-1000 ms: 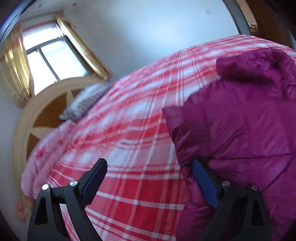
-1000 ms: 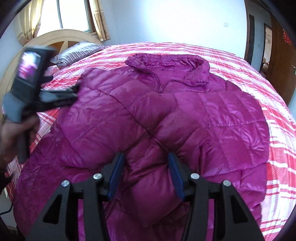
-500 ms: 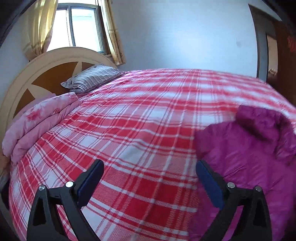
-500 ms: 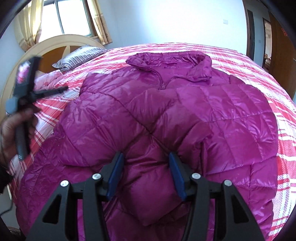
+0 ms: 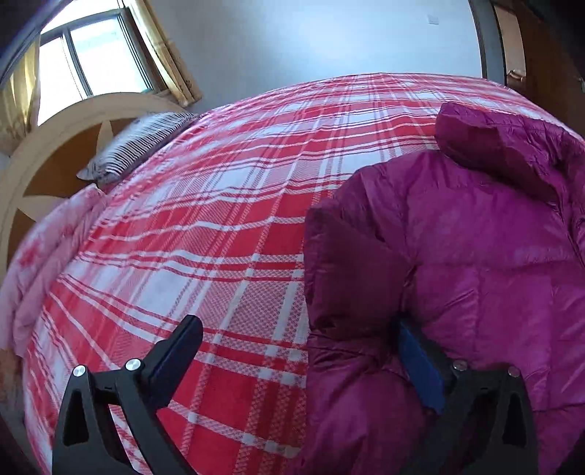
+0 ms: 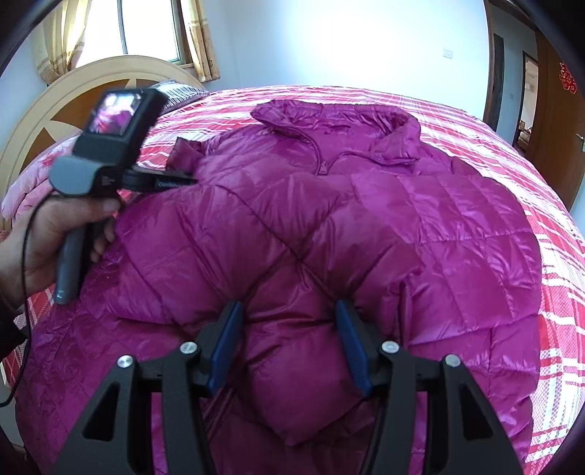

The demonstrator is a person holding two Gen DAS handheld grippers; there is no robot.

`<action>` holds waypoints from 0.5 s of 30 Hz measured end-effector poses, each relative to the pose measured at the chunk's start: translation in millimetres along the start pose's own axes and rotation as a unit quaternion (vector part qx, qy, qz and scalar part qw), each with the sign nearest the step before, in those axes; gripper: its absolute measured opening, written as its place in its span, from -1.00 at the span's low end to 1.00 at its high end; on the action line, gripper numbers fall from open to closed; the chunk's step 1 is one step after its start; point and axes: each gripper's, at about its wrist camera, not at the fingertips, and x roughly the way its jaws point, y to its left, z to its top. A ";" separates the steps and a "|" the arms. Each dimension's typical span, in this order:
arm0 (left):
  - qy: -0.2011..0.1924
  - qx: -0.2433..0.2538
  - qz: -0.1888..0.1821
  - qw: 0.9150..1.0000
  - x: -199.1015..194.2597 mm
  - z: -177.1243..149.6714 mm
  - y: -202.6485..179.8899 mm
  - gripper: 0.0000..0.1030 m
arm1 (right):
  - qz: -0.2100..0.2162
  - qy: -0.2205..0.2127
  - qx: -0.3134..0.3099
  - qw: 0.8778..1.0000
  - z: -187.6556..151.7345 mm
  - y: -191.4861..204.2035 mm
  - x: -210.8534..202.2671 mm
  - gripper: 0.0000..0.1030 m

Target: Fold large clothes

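A magenta quilted down jacket [image 6: 365, 204] lies face up on the bed, collar toward the far side, both sleeves folded across the front. My right gripper [image 6: 289, 339] stands partly open with a sleeve cuff [image 6: 292, 383] lying between its fingers; I cannot tell if it grips. My left gripper [image 5: 296, 361] is wide open at the jacket's left shoulder edge [image 5: 351, 263]; its right finger [image 5: 420, 365] lies under a fold of the jacket [image 5: 475, 255]. The left gripper also shows in the right wrist view [image 6: 179, 179], at that shoulder.
A red and white plaid cover [image 5: 204, 234] spreads over the bed. A striped pillow [image 5: 135, 142] and a pink folded quilt [image 5: 40, 255] lie by the curved headboard [image 5: 47, 146]. A window [image 6: 146, 29] is behind, a wooden door [image 6: 559, 109] to the right.
My left gripper swung away over the bare cover, then came back to the jacket's left shoulder edge. My right gripper stayed over the sleeve cuff.
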 end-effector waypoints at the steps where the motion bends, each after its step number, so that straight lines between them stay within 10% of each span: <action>1: 0.002 -0.008 -0.009 1.000 1.3 -0.5 3.1 0.98 | 0.001 0.000 0.001 1.000 0.0 -0.1 0.5 0.11; 7: -0.035 -0.003 0.010 0.999 -33.4 0.8 8.3 0.98 | 0.013 -0.003 0.006 1.000 1.2 -3.0 -3.5 0.11; 13: -0.109 0.004 -0.083 0.991 -118.5 -13.3 -7.3 0.98 | 0.029 -0.078 0.022 0.996 8.9 -11.3 -48.4 0.09; 15: -0.114 0.015 -0.109 0.987 -129.2 -19.4 -24.4 0.98 | 0.010 -0.084 0.035 0.996 16.7 -15.2 -53.8 -0.25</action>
